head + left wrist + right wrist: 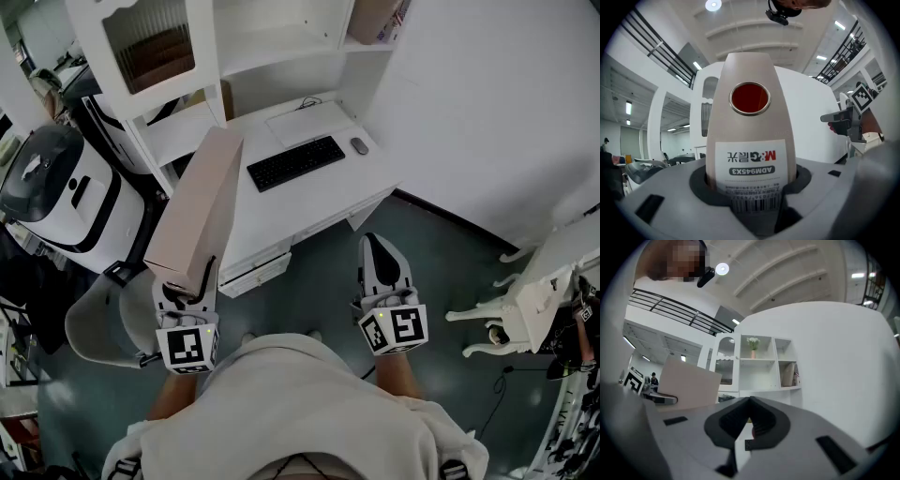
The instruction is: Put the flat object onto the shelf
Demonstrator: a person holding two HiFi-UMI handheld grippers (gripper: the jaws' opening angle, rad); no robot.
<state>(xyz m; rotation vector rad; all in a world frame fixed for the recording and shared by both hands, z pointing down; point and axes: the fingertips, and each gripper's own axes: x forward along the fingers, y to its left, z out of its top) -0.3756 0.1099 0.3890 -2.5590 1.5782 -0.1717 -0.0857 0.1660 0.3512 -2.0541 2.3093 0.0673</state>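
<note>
The flat object (197,211) is a beige file box with a red finger hole and a barcode label (750,140). My left gripper (200,278) is shut on its near end and holds it level, pointing toward the white shelf unit (281,47). In the left gripper view the box fills the middle between the jaws of that gripper (750,190). My right gripper (378,255) hangs level to the right, over the floor in front of the desk, with its jaws together and nothing in them (749,420). The right gripper view shows the box (689,387) at the left and the shelf unit (761,366) ahead.
A white desk (309,202) under the shelves carries a black keyboard (295,161) and a mouse (359,145). A white-and-black machine (56,187) stands at the left, a grey chair (94,323) beside it. An overturned white chair (525,291) lies at the right.
</note>
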